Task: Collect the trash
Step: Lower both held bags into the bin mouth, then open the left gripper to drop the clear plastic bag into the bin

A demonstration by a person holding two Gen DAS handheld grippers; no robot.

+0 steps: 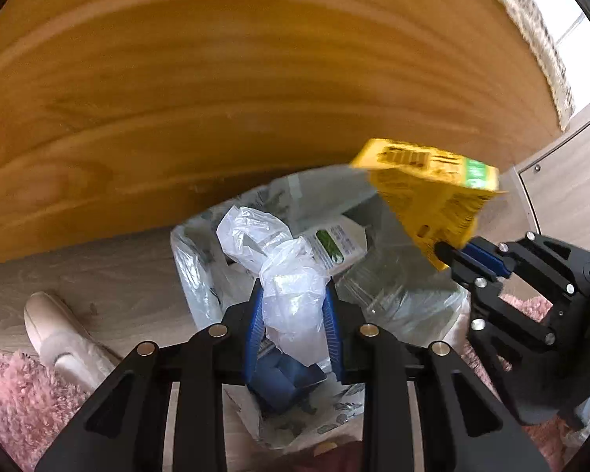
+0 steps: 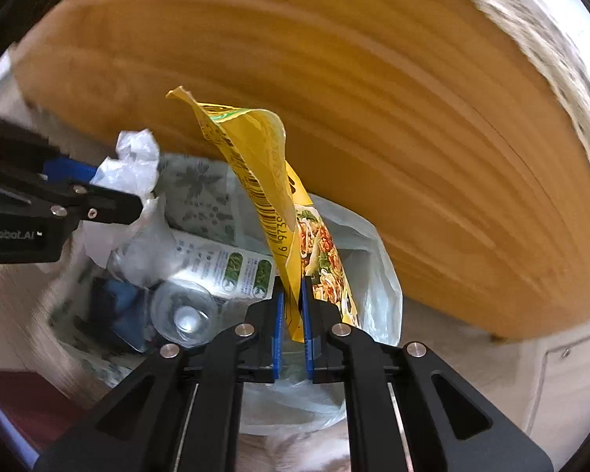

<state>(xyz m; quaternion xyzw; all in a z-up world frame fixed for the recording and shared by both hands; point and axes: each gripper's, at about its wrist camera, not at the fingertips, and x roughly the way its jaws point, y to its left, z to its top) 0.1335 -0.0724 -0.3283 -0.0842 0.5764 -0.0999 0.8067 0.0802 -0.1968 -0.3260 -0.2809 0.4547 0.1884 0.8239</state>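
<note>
Gripping a crumpled clear plastic film (image 1: 291, 295) between its blue pads, the left claw (image 1: 293, 306) hangs over the open mouth of a thin printed trash bag (image 1: 194, 267) that stands on the pale wood-look floor (image 1: 98, 267). The film bulges upward past the fingertips and fills the gap between the jaws. The right claw (image 2: 291, 306) is pinched narrowly on the lower edge of a yellow snack wrapper (image 2: 279, 204), which stands up from the pads with its barcode side to the left and its food picture to the right; in the left wrist view the same wrapper (image 1: 428, 192) is blurred and hangs above the bag's right rim, held by the right claw (image 1: 446, 253). Inside the bag lie a white carton with green label panels (image 2: 232, 267), a clear plastic bottle (image 2: 185, 314) seen end-on, and a dark blue item (image 2: 118, 306) whose nature cannot be told. A broad curved wooden panel (image 1: 255, 78) rises just behind the bag. On the floor to the left rest a pale slipper (image 1: 55, 334) and, touching it, a pink shaggy rug (image 1: 15, 401).
</note>
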